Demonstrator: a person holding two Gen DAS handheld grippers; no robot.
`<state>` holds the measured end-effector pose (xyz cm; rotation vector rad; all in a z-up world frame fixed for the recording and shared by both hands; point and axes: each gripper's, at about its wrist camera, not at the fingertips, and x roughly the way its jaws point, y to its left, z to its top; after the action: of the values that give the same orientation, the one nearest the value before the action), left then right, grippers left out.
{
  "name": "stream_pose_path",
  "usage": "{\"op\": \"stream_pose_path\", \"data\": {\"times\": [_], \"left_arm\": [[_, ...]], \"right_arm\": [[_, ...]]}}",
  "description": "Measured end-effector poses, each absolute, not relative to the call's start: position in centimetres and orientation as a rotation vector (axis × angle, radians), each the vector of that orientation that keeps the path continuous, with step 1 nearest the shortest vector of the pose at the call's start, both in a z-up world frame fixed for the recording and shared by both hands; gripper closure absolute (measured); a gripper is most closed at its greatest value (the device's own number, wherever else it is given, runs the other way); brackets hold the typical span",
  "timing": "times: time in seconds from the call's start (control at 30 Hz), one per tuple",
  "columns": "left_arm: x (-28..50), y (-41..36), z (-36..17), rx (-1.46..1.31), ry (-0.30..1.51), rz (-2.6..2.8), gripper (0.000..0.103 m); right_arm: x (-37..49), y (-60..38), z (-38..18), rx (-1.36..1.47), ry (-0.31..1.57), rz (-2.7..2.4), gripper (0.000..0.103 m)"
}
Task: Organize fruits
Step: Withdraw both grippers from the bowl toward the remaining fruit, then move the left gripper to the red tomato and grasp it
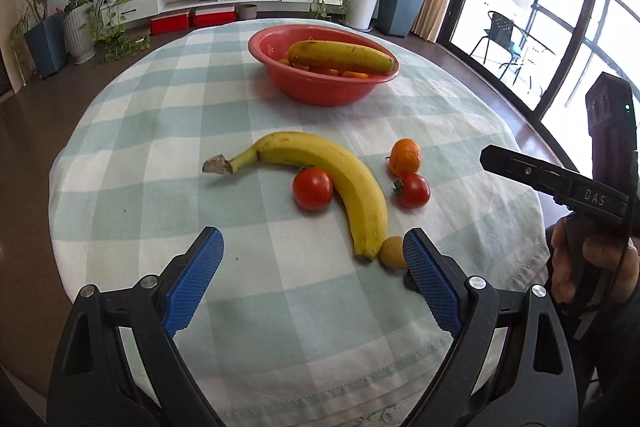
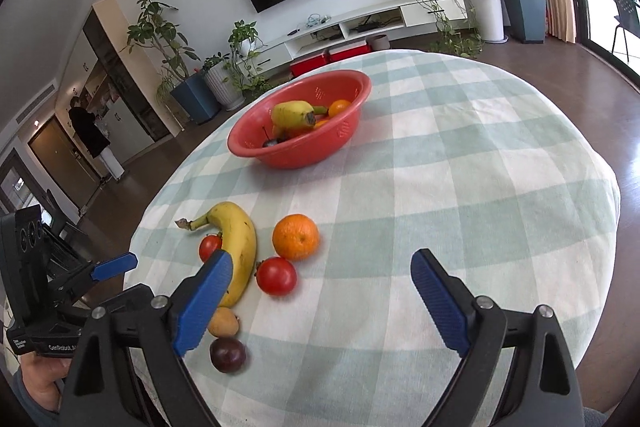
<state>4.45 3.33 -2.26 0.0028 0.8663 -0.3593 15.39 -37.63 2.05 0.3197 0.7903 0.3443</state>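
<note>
A red bowl (image 1: 320,89) (image 2: 344,131) at the far side of the table holds a banana (image 1: 340,57) and small orange fruits. On the checked cloth lie a banana (image 1: 332,179) (image 2: 240,247), two tomatoes (image 1: 312,188) (image 1: 412,190), an orange (image 1: 405,157) (image 2: 296,237), a small yellow fruit (image 1: 392,253) (image 2: 224,321) and a dark plum (image 2: 228,354). My left gripper (image 1: 312,267) is open and empty, just short of the banana's tip. My right gripper (image 2: 322,279) is open and empty, above the cloth near a tomato (image 2: 277,275).
The round table (image 2: 480,187) with its checked cloth drops off at all edges. The right gripper's body (image 1: 560,183) shows at the right of the left wrist view. Potted plants, a TV unit and a window stand beyond.
</note>
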Motion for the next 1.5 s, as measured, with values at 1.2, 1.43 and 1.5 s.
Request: {"op": "stream_pose_path", "data": {"times": [1.2, 1.43, 1.5], "left_arm": [[4.1, 3.4, -2.8, -0.018, 0.862, -0.415, 0.030], [6.3, 1.7, -2.5, -0.006, 0.909, -0.443, 0.050], [7.4, 2.2, -1.8, -0.033, 0.910, -0.438, 0.050]], "right_arm": [[9.8, -29.3, 0.2, -0.040, 0.848, 0.519, 0.033], [9.8, -29.9, 0.3, -0.007, 0.842, 0.507, 0.033], [9.8, -30.0, 0.3, -0.007, 0.839, 0.510, 0.033]]}}
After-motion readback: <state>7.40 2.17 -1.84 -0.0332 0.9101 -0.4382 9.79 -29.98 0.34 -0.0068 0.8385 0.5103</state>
